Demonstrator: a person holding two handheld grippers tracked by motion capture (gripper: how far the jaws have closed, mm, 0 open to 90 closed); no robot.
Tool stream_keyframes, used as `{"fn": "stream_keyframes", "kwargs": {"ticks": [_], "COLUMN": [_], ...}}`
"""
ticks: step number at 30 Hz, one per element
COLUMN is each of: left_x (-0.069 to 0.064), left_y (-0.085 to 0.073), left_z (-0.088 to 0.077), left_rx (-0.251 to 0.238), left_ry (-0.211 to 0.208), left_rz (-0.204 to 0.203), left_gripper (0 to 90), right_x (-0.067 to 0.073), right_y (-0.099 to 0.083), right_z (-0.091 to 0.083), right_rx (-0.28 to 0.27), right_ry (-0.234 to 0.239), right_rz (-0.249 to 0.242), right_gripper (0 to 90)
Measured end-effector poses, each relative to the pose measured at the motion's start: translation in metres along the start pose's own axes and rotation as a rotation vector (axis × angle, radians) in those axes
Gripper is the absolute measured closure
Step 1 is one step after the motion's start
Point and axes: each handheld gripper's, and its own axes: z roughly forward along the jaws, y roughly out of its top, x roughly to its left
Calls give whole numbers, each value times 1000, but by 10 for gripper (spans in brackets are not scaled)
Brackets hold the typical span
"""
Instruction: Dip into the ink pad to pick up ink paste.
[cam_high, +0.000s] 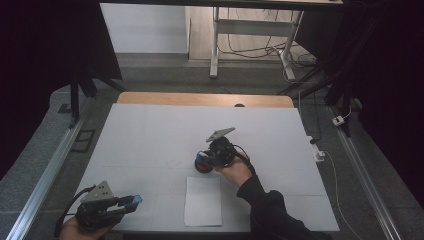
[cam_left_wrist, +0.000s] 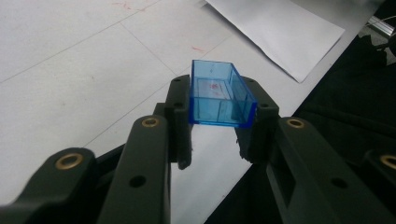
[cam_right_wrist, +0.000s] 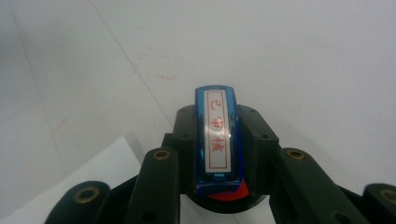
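Note:
My left gripper (cam_high: 131, 202) is at the near left corner of the table, shut on a clear blue plastic cap (cam_left_wrist: 218, 98), an open rectangular box gripped across its width. In the high view the blue cap (cam_high: 134, 201) sticks out to the right of the jaws. My right gripper (cam_high: 202, 162) is near the table's middle, just above the sheet of paper (cam_high: 203, 201), shut on a blue stamp (cam_right_wrist: 217, 135). The stamp has a white label with red characters, and a red part (cam_right_wrist: 229, 192) and a black round base show beneath it. A hand in a dark sleeve (cam_high: 265, 205) holds that gripper.
A white cover (cam_high: 150, 140) spreads over the wooden table, with faint red marks (cam_right_wrist: 161, 65) on it. The paper sheet's corner (cam_left_wrist: 289, 28) lies ahead of the left gripper. Metal rails (cam_high: 45, 175) run along both sides of the table; a desk frame (cam_high: 250, 30) stands beyond.

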Motion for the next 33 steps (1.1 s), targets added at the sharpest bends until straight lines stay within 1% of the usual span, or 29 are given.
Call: {"fn": "stream_keyframes", "kwargs": {"ticks": [1, 3, 5, 8, 10, 15, 17, 23, 31, 33], "left_x": [0, 0, 0, 0, 0, 0, 0, 2, 3, 3], "left_y": [0, 0, 0, 0, 0, 0, 0, 0, -1, -1], "left_z": [0, 0, 0, 0, 0, 0, 0, 0, -1, -1], "left_rx": [0, 0, 0, 2, 2, 2, 1, -7, -14, -13], "left_ry": [0, 0, 0, 0, 0, 0, 1, -10, -23, -25], "left_rz": [0, -1, 0, 0, 0, 1, 1, -16, -18, -18], "left_gripper": [682, 682, 682, 682, 682, 682, 682, 682, 681, 682], "right_x": [-4, -9, -10, -8, -5, 7, 9, 6, 1, 1], "right_y": [-2, -4, -5, -4, -3, -1, -1, -2, -4, -4], "right_z": [0, -1, -1, 0, 0, 1, 1, 0, -3, -5], "right_rx": [-10, -23, -30, -28, -19, -8, -4, -10, -31, -46], "right_ry": [19, 46, 56, 45, 25, -34, -45, -27, -9, -6], "right_rz": [28, 65, 75, 59, 33, -55, -68, -51, -21, -13], "right_gripper": [709, 710, 710, 710, 710, 709, 709, 706, 703, 703]}}
